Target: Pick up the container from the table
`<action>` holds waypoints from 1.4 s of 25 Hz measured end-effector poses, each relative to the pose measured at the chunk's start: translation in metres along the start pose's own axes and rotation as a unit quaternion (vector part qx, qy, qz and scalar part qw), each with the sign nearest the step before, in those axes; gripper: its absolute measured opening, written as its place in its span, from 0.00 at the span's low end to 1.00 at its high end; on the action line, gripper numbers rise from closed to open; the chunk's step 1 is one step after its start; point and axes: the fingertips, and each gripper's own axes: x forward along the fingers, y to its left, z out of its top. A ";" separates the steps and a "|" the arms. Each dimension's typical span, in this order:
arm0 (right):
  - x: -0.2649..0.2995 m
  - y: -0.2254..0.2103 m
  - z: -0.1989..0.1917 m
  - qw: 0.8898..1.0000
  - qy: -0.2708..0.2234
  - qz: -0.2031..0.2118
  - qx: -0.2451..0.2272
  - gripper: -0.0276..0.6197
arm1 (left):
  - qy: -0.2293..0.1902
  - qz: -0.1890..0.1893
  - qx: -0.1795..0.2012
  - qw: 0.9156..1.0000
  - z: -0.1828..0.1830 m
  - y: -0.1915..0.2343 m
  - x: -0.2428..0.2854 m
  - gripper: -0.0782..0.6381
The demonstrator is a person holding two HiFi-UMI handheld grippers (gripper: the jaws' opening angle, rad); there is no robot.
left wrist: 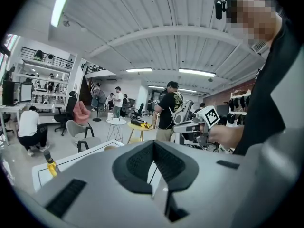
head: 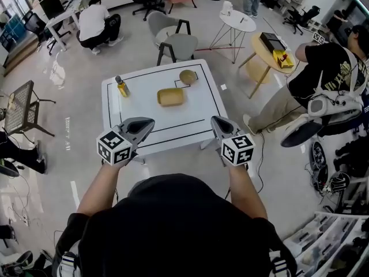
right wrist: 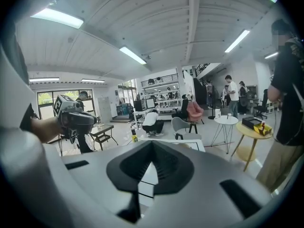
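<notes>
Container (head: 170,97): yellow, shallow and rectangular. It is lying near the middle of the white desk (head: 132,115), inside the black taped outline.

Round tan item (head: 188,77): lying just beyond the container to its right, in a small taped square, apart from it.

Bottle (head: 121,87): yellow-bodied and standing upright toward the desk's far left, well apart from the container.

Left tongs (head: 151,122) and right tongs (head: 214,120): both are hovering over the desk's near edge with jaws pressed together, gripping nothing. A stretch of white desk top and one taped line are lying between them and the container.

Surroundings:
- A grey chair (head: 173,42) is standing beyond the far edge of the desk.
- A white round table (head: 237,22) and a yellow round table (head: 271,53) are standing further right.
- A standing person (head: 314,77) is leaning near the desk's right side.
- A crouching person (head: 95,21) is working far left.

Concealment: in both gripper views the tongs' own grey bodies are filling the lower frame and covering the container. Only the bottle (left wrist: 50,164) (right wrist: 134,137) is showing past them. The round tan item's nature is hard to make out.
</notes>
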 end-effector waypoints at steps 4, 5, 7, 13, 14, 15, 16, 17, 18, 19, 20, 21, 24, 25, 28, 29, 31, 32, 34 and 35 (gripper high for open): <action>-0.001 -0.015 0.002 1.000 -0.003 0.005 -0.003 0.05 | -0.003 0.003 0.001 1.000 0.002 -0.004 0.016 0.12; -0.002 -0.019 0.003 1.000 -0.004 0.005 -0.002 0.05 | -0.004 0.004 0.001 1.000 0.002 -0.004 0.019 0.12; -0.005 -0.026 0.007 1.000 -0.008 0.003 -0.003 0.05 | -0.007 0.006 0.001 1.000 0.005 -0.004 0.025 0.12; -0.012 -0.040 0.018 1.000 -0.013 -0.004 -0.012 0.05 | -0.012 0.007 -0.001 1.000 0.007 -0.003 0.035 0.12; -0.011 -0.043 0.018 1.000 -0.013 -0.004 -0.011 0.05 | -0.012 0.007 -0.001 1.000 0.007 -0.002 0.037 0.12; -0.010 -0.045 0.018 1.000 -0.012 -0.003 -0.010 0.05 | -0.012 0.007 -0.001 1.000 0.008 -0.001 0.038 0.12; -0.008 -0.046 0.018 1.000 -0.011 -0.003 -0.009 0.05 | -0.012 0.007 -0.001 1.000 0.008 0.001 0.039 0.12; -0.006 -0.046 0.017 1.000 -0.008 -0.001 -0.008 0.05 | -0.011 0.007 -0.001 1.000 0.008 0.002 0.039 0.12; -0.004 -0.044 0.016 1.000 -0.006 0.000 -0.008 0.05 | -0.010 0.007 -0.002 1.000 0.007 0.004 0.038 0.12; -0.001 -0.042 0.016 1.000 -0.004 0.002 -0.008 0.05 | -0.010 0.007 -0.003 1.000 0.007 0.006 0.037 0.12; 0.002 -0.040 0.017 1.000 -0.003 0.004 -0.009 0.05 | -0.010 0.008 -0.003 1.000 0.007 0.010 0.035 0.12; 0.005 -0.038 0.018 1.000 -0.002 0.005 -0.010 0.05 | -0.011 0.008 -0.004 1.000 0.008 0.014 0.034 0.12; 0.018 -0.034 0.023 1.000 0.003 0.009 -0.014 0.05 | -0.014 0.007 -0.007 1.000 0.010 0.028 0.033 0.12; 0.023 -0.033 0.025 1.000 0.005 0.009 -0.016 0.05 | -0.014 0.006 -0.007 1.000 0.010 0.033 0.033 0.12; 0.038 -0.031 0.034 1.000 0.006 0.005 -0.016 0.05 | -0.015 0.004 -0.004 1.000 0.017 0.049 0.031 0.12; 0.042 -0.028 0.037 1.000 0.006 0.005 -0.017 0.05 | -0.017 0.003 -0.002 1.000 0.020 0.053 0.028 0.12; 0.050 -0.022 0.041 1.000 0.007 0.005 -0.018 0.05 | -0.019 0.002 -0.001 1.000 0.022 0.061 0.021 0.12; 0.055 -0.019 0.043 1.000 0.008 0.006 -0.019 0.05 | -0.019 0.003 -0.002 1.000 0.022 0.065 0.018 0.12; 0.064 -0.014 0.047 1.000 0.009 0.007 -0.019 0.05 | -0.017 0.006 -0.009 1.000 0.017 0.076 0.011 0.12; 0.069 -0.011 0.048 1.000 0.010 0.007 -0.018 0.05 | -0.015 0.007 -0.012 1.000 0.014 0.082 0.008 0.12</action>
